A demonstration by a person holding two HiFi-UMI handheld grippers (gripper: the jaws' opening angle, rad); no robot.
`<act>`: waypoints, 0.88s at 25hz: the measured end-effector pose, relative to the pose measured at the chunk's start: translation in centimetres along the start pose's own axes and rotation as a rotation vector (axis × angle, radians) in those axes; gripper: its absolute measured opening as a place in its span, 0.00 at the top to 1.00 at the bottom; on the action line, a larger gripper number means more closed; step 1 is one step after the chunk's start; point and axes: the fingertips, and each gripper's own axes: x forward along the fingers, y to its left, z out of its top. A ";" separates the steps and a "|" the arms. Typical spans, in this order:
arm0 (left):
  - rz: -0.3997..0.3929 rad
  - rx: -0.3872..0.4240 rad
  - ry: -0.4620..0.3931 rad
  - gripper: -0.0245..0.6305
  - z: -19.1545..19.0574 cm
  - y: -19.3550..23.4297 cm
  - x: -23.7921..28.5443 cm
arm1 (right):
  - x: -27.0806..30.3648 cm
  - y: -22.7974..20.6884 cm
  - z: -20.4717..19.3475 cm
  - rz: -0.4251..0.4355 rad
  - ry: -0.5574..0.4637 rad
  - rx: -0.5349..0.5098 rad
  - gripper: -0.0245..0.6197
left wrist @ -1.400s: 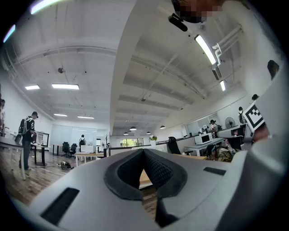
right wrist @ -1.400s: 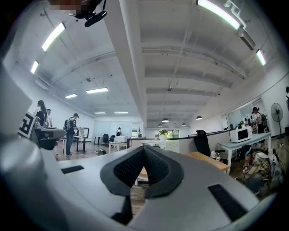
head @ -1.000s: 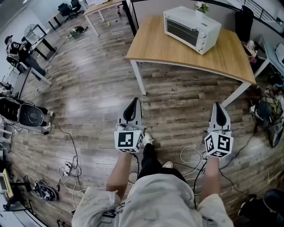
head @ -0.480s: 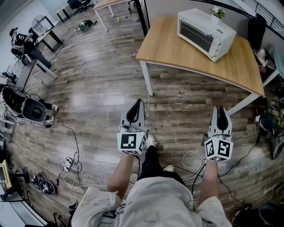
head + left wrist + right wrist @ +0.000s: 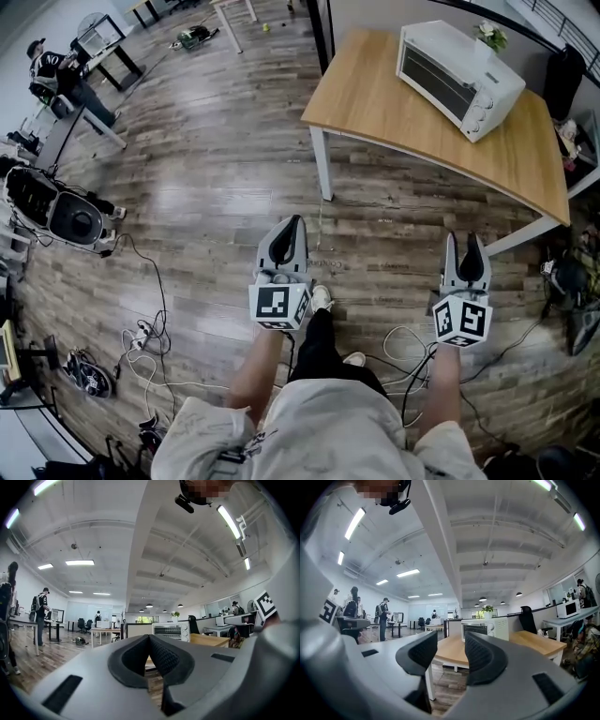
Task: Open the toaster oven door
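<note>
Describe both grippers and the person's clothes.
The left gripper and right gripper are grey, tapering to jaws lined with black pads; the right's jaws have just been opening, nothing between them. Each carries a white cube with black square markers. The person wears a pale shirt, dark trousers and white shoes.

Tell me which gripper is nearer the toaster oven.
Right. The right gripper, whose jaws have just been opening with nothing between them, is almost straight in front of the toaster oven. The left gripper, shut, is farther off to the left. Neither reaches the table.
</note>
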 end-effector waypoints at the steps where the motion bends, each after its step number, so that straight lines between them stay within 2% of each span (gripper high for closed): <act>1: 0.004 -0.005 0.005 0.94 -0.2 0.4 0.3 | 0.7 0.2 -0.1 0.006 0.005 0.000 0.68; 9: 0.055 -0.020 0.035 0.94 -2.0 4.9 3.9 | 6.9 2.4 -1.7 0.063 0.056 -0.013 0.69; 13: 0.046 -0.026 0.045 0.94 -2.6 7.1 6.5 | 10.9 3.2 -2.2 0.081 0.078 -0.013 0.69; 22: 0.068 -0.061 0.031 0.94 -1.6 14.3 11.2 | 20.4 8.3 -0.5 0.143 0.076 -0.028 0.69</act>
